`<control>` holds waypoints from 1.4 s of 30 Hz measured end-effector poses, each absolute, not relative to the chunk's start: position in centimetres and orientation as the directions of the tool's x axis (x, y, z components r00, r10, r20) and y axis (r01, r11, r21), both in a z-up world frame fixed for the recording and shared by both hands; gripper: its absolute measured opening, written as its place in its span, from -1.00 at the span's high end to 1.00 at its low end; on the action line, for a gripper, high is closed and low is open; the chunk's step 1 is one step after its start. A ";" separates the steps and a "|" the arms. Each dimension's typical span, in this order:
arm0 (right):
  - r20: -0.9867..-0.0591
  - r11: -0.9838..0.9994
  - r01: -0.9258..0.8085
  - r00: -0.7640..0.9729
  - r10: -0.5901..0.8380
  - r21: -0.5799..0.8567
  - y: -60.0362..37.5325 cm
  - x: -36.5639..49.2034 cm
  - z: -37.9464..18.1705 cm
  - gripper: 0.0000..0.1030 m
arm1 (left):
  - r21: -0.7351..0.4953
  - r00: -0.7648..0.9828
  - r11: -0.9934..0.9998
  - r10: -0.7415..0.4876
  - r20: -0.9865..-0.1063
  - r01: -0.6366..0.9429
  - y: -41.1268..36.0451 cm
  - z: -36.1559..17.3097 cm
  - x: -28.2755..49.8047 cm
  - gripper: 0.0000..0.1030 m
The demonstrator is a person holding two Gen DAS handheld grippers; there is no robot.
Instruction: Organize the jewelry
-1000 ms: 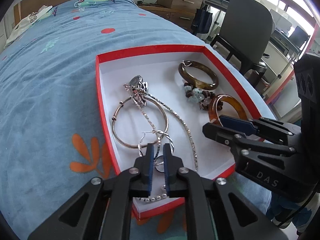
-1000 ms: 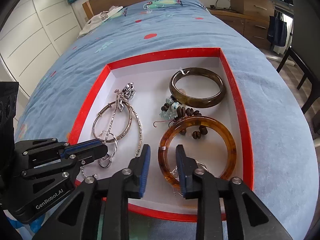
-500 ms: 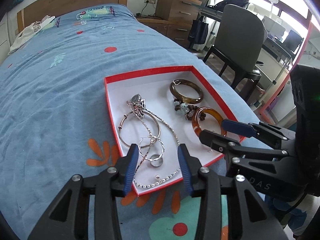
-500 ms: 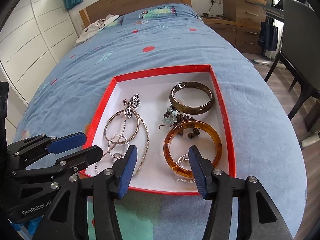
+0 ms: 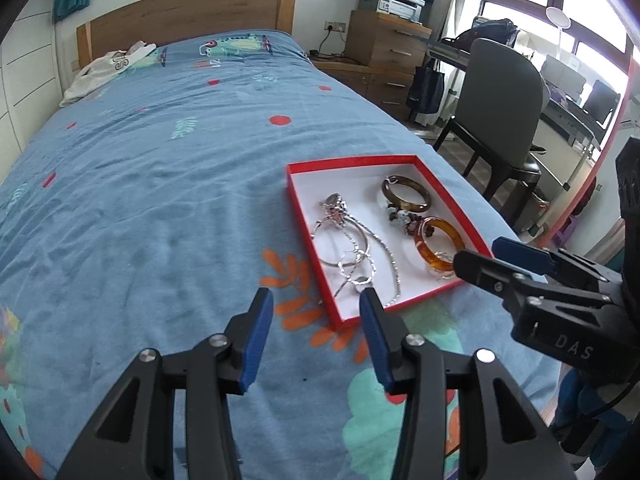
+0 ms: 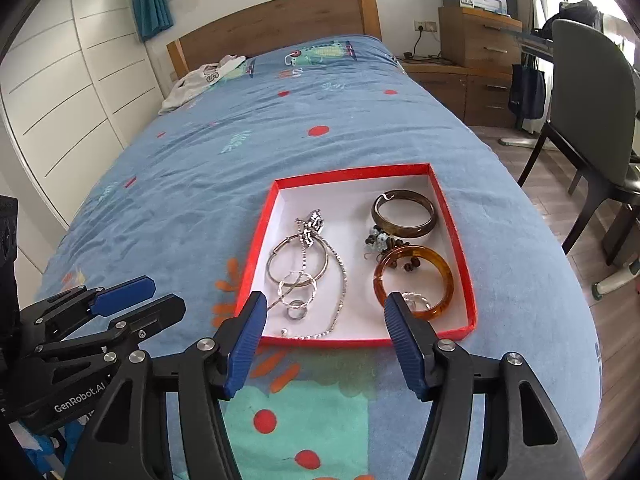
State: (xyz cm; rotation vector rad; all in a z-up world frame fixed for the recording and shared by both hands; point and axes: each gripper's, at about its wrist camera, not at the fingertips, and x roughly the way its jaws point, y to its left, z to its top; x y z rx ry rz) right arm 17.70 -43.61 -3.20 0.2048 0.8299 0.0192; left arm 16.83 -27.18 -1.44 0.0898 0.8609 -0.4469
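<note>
While the left gripper [image 5: 316, 320] hung over the blue bedspread [image 5: 140, 200] with its blue pads spread wide and nothing between them, the red box [image 5: 308, 236] lay just beyond its tips, toward the right. Inside it sat a silver bangle [image 5: 320, 228] tangled with a chain [image 5: 390, 260] on the left, a dark bangle [image 5: 406, 196] at the far right and an amber bangle [image 5: 438, 244] nearer. From the right gripper [image 6: 326, 334], likewise released and empty, the box [image 6: 456, 232] lay straight ahead on the bed, the amber bangle [image 6: 414, 278] beside the right pad and the beads [image 6: 384, 242] touching the dark bangle [image 6: 404, 214]. The left gripper [image 6: 140, 300] showed at the near left.
</note>
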 end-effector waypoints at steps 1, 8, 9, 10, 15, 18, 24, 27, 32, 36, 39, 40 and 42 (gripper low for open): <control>-0.727 0.980 0.059 0.679 0.099 0.188 -43.1 17.2 -3.0 -0.20 | -0.093 0.578 0.911 -0.331 -0.746 0.403 -26.3 -1.3 16.1 0.17; -0.709 0.985 0.022 0.697 0.108 0.172 -39.6 13.6 -1.9 -0.26 | -0.067 0.618 0.938 -0.276 -0.736 0.339 -21.1 -0.6 12.2 0.17; -0.707 0.986 0.016 0.699 0.109 0.168 -39.1 13.1 -1.7 -0.27 | -0.066 0.625 0.943 -0.266 -0.734 0.325 -20.1 -0.5 11.6 0.17; -0.704 0.986 0.010 0.702 0.110 0.165 -38.7 12.6 -1.5 -0.27 | -0.061 0.632 0.948 -0.256 -0.732 0.312 -19.5 -0.4 11.2 0.17; -0.686 0.989 -0.016 0.718 0.116 0.150 -36.9 10.3 -0.6 -0.32 | -0.043 0.656 0.967 -0.203 -0.727 0.251 -16.4 0.1 8.7 0.06; -0.680 0.989 -0.027 0.723 0.121 0.148 -36.2 9.2 -0.3 -0.35 | -0.033 0.672 0.972 -0.185 -0.717 0.233 -15.2 0.6 7.6 -0.01; -0.675 0.990 -0.013 0.730 0.107 0.142 -35.7 7.0 -0.4 -0.40 | -0.014 0.693 0.976 -0.163 -0.702 0.215 -13.7 1.0 5.7 -0.07; -0.675 0.990 0.005 0.732 0.092 0.140 -35.9 6.2 -0.8 -0.49 | -0.014 0.697 0.977 -0.162 -0.699 0.214 -13.0 1.0 4.9 -0.09; -0.673 0.991 0.028 0.737 0.066 0.129 -35.8 5.3 -1.3 -0.69 | -0.021 0.695 0.977 -0.164 -0.700 0.210 -12.1 0.9 4.1 -0.12; -0.668 0.994 0.045 0.744 0.032 0.097 -35.5 4.8 -1.4 -0.99 | -0.021 0.695 0.979 -0.160 -0.701 0.204 -11.5 0.6 3.7 -0.13; -0.665 0.995 0.047 0.747 0.023 0.087 -35.4 4.5 -1.4 -0.99 | -0.023 0.694 0.980 -0.157 -0.703 0.198 -11.1 0.5 3.6 -0.17; -0.664 0.995 0.049 0.747 0.019 0.084 -35.4 4.5 -1.4 -0.99 | -0.024 0.694 0.980 -0.157 -0.702 0.197 -11.0 0.4 3.6 -0.18; -0.663 0.996 0.049 0.749 0.017 0.081 -35.4 4.3 -1.4 -0.99 | -0.024 0.696 0.981 -0.155 -0.701 0.195 -10.9 0.4 3.5 -0.18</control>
